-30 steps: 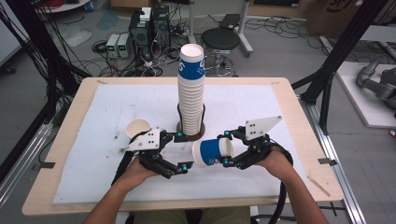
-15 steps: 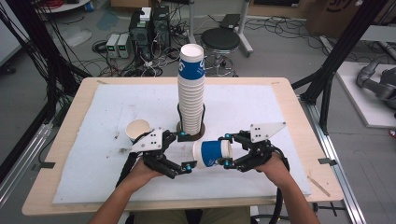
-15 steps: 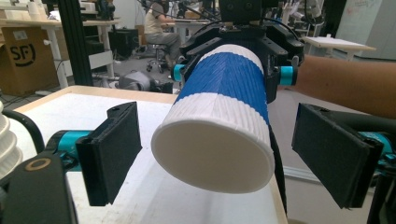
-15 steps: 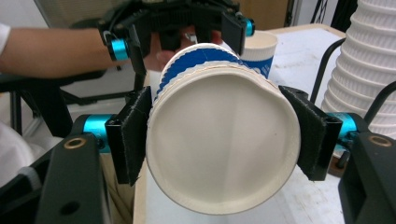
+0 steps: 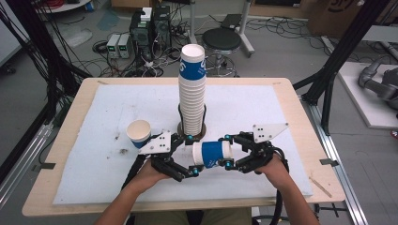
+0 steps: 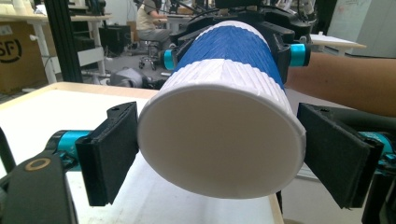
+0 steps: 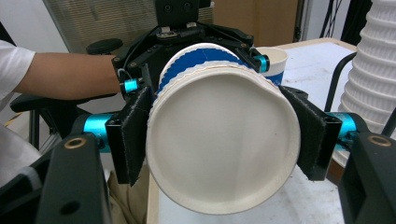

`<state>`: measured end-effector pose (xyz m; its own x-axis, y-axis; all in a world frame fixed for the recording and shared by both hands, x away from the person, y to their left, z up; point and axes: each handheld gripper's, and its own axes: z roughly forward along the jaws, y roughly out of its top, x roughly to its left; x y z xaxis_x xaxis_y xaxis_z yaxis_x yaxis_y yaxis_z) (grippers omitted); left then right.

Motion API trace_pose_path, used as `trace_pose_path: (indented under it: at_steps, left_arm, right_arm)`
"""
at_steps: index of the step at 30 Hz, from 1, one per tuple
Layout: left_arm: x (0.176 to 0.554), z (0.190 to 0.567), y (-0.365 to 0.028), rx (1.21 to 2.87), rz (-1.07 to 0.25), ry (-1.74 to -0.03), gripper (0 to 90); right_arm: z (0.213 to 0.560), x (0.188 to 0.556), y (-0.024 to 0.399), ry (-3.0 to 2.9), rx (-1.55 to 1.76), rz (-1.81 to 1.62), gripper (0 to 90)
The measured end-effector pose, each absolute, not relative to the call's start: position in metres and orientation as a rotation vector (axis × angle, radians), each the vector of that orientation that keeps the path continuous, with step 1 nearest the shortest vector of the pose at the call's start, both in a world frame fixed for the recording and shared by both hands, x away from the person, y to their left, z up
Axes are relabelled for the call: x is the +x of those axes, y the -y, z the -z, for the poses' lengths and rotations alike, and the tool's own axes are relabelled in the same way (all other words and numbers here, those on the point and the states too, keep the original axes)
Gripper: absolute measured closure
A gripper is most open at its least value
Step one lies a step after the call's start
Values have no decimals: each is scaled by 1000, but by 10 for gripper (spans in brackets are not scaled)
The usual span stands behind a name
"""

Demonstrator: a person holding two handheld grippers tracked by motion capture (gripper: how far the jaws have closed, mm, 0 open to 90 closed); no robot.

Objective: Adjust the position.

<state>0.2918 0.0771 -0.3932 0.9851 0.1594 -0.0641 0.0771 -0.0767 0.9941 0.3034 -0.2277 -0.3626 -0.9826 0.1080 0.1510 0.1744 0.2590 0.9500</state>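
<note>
Near the bench's front edge, right gripper (image 5: 228, 151) clamps the blue-and-white ribbed paper cup (image 5: 212, 153); left gripper (image 5: 192, 155) jaws have just been opening around its base: withdraw straight.

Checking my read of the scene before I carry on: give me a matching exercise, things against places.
1. cup stack
2. lone upright cup
3. sideways cup
4. stool

A. on the floor beyond the table
B. clamped in the right gripper
C. in the holder at mid-table
D. standing on the left part of the mat

Pairs: 1-C, 2-D, 3-B, 4-A
</note>
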Motion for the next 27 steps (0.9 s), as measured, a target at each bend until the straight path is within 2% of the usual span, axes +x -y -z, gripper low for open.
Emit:
trace_pose_path:
  at_steps: [14, 22, 27]
  left_arm:
    - [291, 389, -83, 1665, -83, -148, 256]
    - [291, 384, -83, 1677, -83, -156, 271]
    - [291, 384, -83, 1695, -88, -161, 271]
  right_arm:
    - [368, 305, 229, 2400, -297, 1840, 309]
    - [367, 305, 229, 2388, -320, 1836, 301]
    - [367, 305, 228, 2406, -343, 1843, 232]
